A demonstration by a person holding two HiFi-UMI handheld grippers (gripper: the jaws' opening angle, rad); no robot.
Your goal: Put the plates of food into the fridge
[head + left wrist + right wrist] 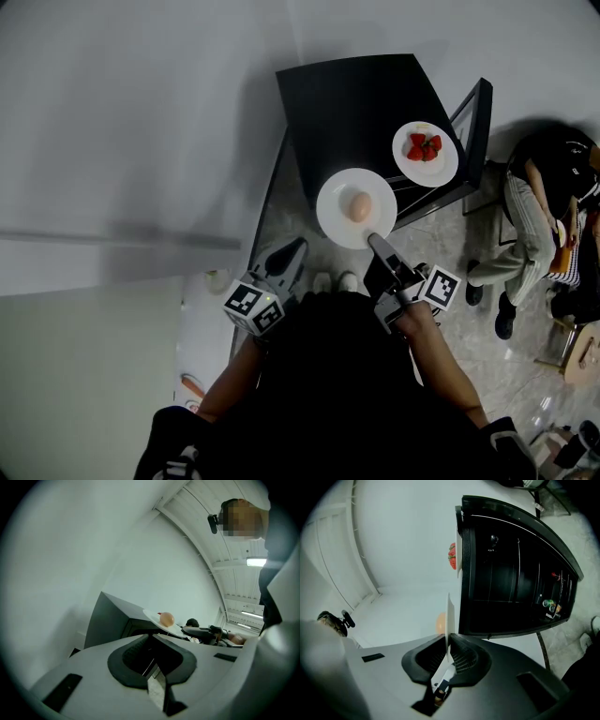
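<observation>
Right tongs point(375, 239) clenched on the rim of the egg plate point(336, 223), at the fridge point(356, 103) top's front edge. Left tongs point(292, 253) closed, empty. Risk: the one-edge grip lets the plate sag and the egg point(359, 206) rolls off.

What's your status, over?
Left gripper shut, empty. Right gripper shut on egg plate, at fridge edge. Strawberry plate on fridge. Person seated beside it.
</observation>
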